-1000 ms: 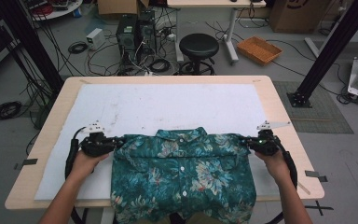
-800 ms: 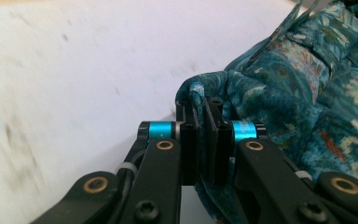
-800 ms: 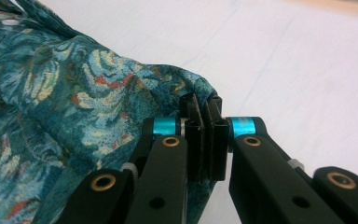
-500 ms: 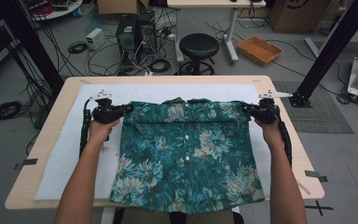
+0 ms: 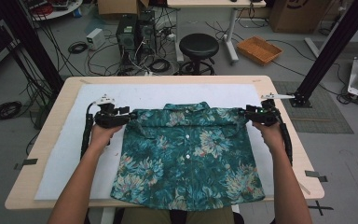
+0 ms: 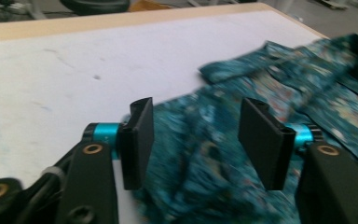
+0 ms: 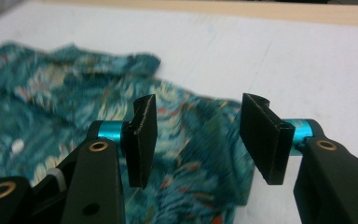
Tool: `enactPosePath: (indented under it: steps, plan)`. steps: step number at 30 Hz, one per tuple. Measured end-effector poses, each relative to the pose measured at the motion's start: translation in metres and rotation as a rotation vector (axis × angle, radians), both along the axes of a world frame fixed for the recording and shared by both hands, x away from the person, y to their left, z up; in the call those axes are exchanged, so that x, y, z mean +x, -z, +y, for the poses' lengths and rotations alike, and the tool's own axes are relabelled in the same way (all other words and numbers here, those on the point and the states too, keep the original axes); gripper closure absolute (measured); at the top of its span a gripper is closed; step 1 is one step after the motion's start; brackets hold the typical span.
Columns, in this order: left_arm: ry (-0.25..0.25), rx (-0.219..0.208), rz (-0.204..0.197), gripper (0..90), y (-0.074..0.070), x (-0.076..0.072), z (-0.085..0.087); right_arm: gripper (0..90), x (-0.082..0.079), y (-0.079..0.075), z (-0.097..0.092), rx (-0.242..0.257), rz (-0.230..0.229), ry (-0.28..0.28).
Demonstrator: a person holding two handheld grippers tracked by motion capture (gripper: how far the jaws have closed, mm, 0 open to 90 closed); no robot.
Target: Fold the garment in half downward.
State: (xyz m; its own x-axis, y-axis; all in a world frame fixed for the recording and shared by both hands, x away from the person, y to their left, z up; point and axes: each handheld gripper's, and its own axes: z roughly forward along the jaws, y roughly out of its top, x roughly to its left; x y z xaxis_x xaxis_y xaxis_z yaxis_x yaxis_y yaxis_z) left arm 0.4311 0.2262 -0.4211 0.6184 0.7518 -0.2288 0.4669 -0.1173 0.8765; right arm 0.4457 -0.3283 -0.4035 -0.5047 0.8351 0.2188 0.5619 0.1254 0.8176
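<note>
Both grippers have just been opening, and nothing is pinched between the fingers of either one. The left gripper (image 5: 131,115) stands at the shirt's (image 5: 191,154) left shoulder, the right gripper (image 5: 245,113) at its right shoulder. In the left gripper view the fingers (image 6: 139,140) stand wide with the cloth lying loose on the mat below them; the right gripper view shows the same, fingers (image 7: 142,137) wide over the sleeve edge.

Against the earlier frames, the shirt has been drawn from the near edge of the desk (image 5: 56,112) toward its middle, and it now lies flat, front up, buttons showing. Its collar points to the far edge, its hem hangs just over the near edge.

Judgement: the spreading pull is complete and the shirt is released; a fold or smoothing step likely follows.

Pose: both forearms reach in from the near edge, well apart, roughly parallel. Each hand holds its gripper low, pointing inward at a shoulder.
</note>
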Motion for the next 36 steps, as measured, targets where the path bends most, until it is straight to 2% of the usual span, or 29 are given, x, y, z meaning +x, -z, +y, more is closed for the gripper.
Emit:
enactPosePath:
  steps: [3,5,6,7,9,10,12,14,16,18,19,23,28,36]
  plan:
    - [0.042,0.028,0.023,39.7,0.011,-0.005,-0.010,47.8,-0.004,0.005,0.009,-0.077,-0.003,-0.003]
    - [0.056,0.079,0.061,37.7,0.017,-0.004,-0.018,55.5,-0.003,0.009,0.014,-0.128,0.019,0.013]
    - [0.061,0.102,0.067,38.8,0.019,-0.004,-0.021,62.1,-0.003,0.011,0.016,-0.161,0.024,0.015]
    - [0.073,0.128,0.067,47.0,0.020,-0.005,-0.024,69.9,-0.003,0.013,0.019,-0.181,0.031,0.012]
    - [0.087,0.181,0.067,77.8,0.021,-0.006,-0.028,86.2,-0.004,0.014,0.021,-0.203,0.031,-0.010]
    - [0.094,0.190,0.066,83.2,0.020,-0.007,-0.029,89.2,-0.007,0.014,0.021,-0.201,0.022,-0.015]
    - [0.105,0.183,0.051,86.6,0.017,-0.011,-0.028,89.5,-0.013,0.012,0.019,-0.183,0.010,-0.027]
    - [0.098,0.138,0.025,86.7,0.014,-0.018,-0.024,89.5,-0.023,0.010,0.016,-0.156,-0.017,-0.045]
    - [0.100,0.122,0.002,86.7,0.012,-0.027,-0.018,89.6,-0.036,0.009,0.012,-0.131,-0.046,-0.059]
    - [0.113,0.116,-0.016,86.7,0.010,-0.037,-0.013,89.6,-0.050,0.009,0.007,-0.103,-0.068,-0.079]
    - [0.113,0.116,-0.016,86.7,0.010,-0.037,-0.013,89.6,-0.050,0.009,0.007,-0.103,-0.068,-0.079]
    - [0.138,0.101,-0.045,86.7,0.009,-0.058,-0.006,89.6,-0.078,0.013,0.001,-0.088,-0.099,-0.126]
    - [0.166,0.099,-0.039,86.5,0.012,-0.080,0.001,89.6,-0.101,0.018,-0.006,-0.064,-0.110,-0.160]
    - [0.208,0.102,-0.040,86.5,0.016,-0.106,0.008,89.6,-0.128,0.023,-0.013,-0.067,-0.108,-0.206]
